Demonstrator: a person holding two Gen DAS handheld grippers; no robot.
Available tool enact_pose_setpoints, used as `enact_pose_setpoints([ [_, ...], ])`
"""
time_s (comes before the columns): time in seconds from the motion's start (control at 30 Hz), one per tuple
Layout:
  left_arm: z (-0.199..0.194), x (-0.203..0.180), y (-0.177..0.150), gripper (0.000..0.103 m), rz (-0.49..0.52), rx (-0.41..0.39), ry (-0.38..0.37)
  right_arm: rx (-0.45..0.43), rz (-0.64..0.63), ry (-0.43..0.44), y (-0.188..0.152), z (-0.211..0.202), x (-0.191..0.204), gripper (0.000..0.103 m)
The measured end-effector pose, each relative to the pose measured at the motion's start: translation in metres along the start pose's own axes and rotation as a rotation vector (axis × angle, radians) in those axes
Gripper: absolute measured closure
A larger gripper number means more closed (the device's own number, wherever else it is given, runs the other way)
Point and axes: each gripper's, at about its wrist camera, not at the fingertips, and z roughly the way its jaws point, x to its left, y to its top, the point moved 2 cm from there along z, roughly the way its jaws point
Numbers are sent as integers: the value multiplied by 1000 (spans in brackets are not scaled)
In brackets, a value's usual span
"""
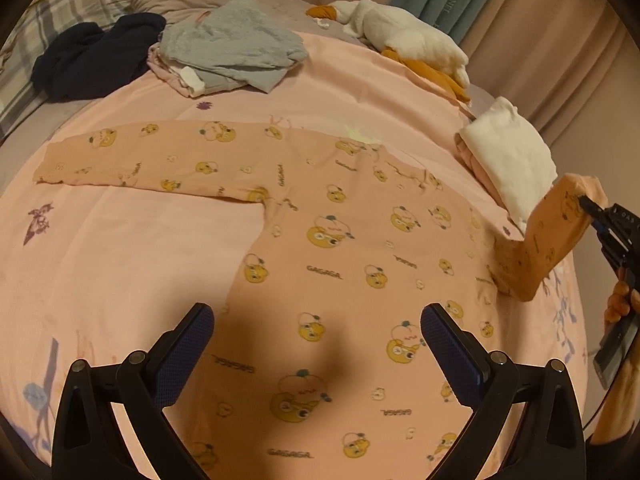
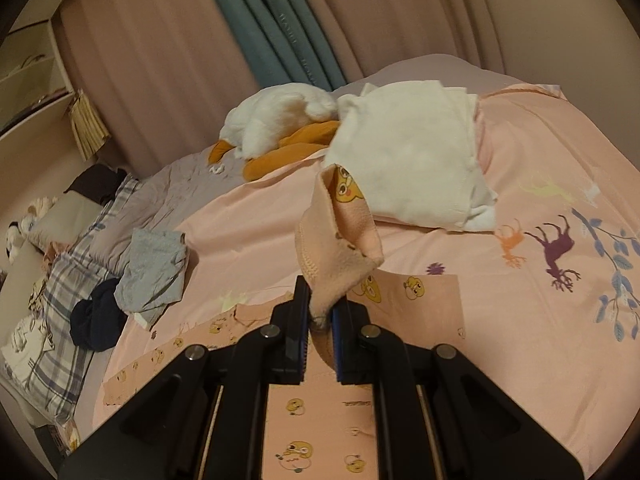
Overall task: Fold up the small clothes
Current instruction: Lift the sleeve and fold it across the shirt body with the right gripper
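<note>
A peach long-sleeved child's top [image 1: 340, 248] with yellow cartoon prints lies flat on the pink bedsheet [image 1: 120, 264]. Its left sleeve [image 1: 132, 160] is stretched out flat. My left gripper [image 1: 316, 344] is open and empty, hovering over the top's lower body. My right gripper [image 2: 320, 320] is shut on the cuff of the right sleeve [image 2: 340, 240] and holds it lifted off the bed; it also shows at the right edge of the left wrist view [image 1: 588, 204], with the raised sleeve [image 1: 548, 240] bent upward.
A folded white and pink pile [image 1: 508, 164] sits just behind the lifted sleeve. A grey and pink pile [image 1: 232, 48] and a dark navy garment [image 1: 92, 56] lie at the far left. A white and orange plush [image 1: 404, 36] lies by the curtains.
</note>
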Motion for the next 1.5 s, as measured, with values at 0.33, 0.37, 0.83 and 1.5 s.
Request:
enact_pose_setpoints([
  [0.33,-6,49,5,1,-89,-8,24,40,-152,73,-10,31,90,93],
  [0.37,-8,53,5,1,-97,-9,26,50,-168,83,-14,36,100,93],
  [0.83,-16,89,5,1,-155,-16,50,236,-418,70,-96,119,192,93],
  [1.5,-12,104,1,1,-196,1,67,497,-656,59,-199,172,226,67],
])
